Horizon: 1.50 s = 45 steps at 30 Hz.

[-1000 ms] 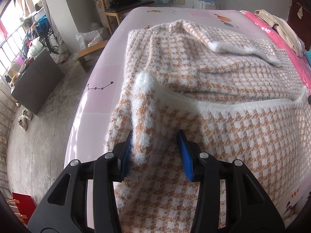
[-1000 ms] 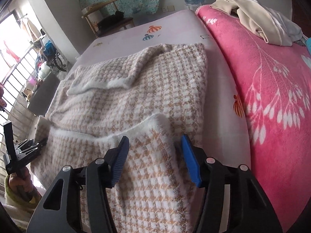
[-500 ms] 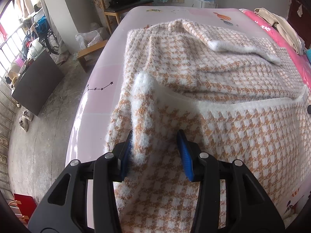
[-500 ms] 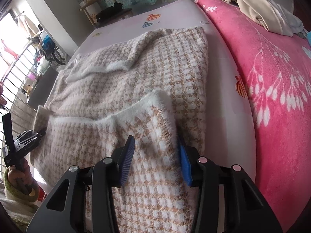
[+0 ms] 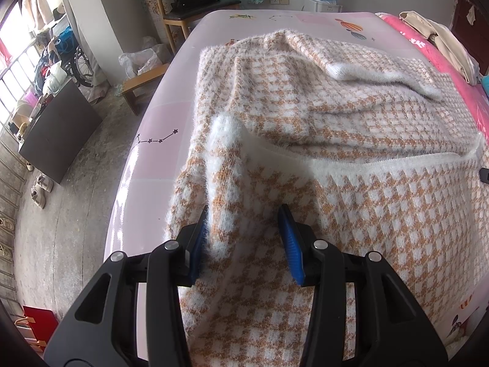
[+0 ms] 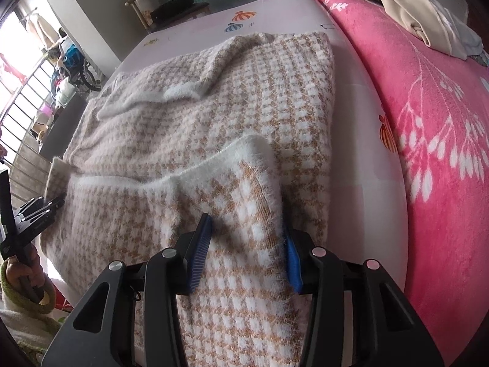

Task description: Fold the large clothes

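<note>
Since a second ago, the right gripper [image 6: 247, 244] has narrowed around the folded white-edged hem, while the left gripper [image 5: 244, 238] has barely shifted. On a pink-sheeted bed [image 5: 159, 140] lies a large tan-and-white houndstooth sweater [image 5: 336, 128], its near edge turned back over itself. Both grippers stand partly open, each straddling a raised corner of that hem, blue pads [image 6: 201, 250] touching the fuzzy knit on either side. A pink floral blanket [image 6: 443, 140] lies just beside the sweater.

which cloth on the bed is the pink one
The fleece blanket with white leaf print along the bed's right side; the checked sweater is tan and white, the crumpled garment beige.
</note>
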Motion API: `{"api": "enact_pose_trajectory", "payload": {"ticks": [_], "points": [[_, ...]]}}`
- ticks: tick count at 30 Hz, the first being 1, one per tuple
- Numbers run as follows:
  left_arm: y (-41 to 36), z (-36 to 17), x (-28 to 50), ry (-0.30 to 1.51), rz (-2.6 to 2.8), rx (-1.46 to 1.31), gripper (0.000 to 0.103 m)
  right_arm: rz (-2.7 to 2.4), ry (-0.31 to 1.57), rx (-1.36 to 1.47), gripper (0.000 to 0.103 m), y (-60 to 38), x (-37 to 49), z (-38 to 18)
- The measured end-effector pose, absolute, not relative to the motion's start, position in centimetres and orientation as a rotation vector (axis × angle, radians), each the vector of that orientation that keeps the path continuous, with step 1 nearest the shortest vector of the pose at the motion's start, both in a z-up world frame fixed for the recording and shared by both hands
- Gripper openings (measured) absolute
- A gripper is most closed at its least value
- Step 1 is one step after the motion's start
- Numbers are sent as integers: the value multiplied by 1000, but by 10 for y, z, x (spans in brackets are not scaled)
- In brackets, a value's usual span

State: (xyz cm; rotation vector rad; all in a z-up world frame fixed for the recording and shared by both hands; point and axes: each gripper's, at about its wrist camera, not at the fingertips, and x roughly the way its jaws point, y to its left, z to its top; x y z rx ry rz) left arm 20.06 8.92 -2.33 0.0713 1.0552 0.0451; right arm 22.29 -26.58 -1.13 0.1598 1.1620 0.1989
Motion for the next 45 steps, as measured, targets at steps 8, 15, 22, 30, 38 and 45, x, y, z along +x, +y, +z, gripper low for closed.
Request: {"api": "enact_pose_trajectory", "payload": {"ticks": [8, 15, 22, 30, 38, 45], "points": [[89, -23, 201, 1055, 45, 72, 43, 193, 1169, 138, 43, -262, 225, -13], [89, -23, 201, 1055, 46, 73, 43, 184, 1169, 130, 43, -260, 226, -14], [88, -23, 201, 1056, 46, 73, 43, 177, 1167, 107, 43, -258, 225, -13], [88, -23, 201, 1055, 46, 74, 43, 170, 1164, 92, 44, -256, 225, -14], [88, -23, 201, 1055, 47, 76, 43, 168, 1163, 87, 44, -255, 225, -14], [87, -23, 201, 1055, 47, 76, 43, 165, 1162, 80, 44, -255, 225, -14]]}}
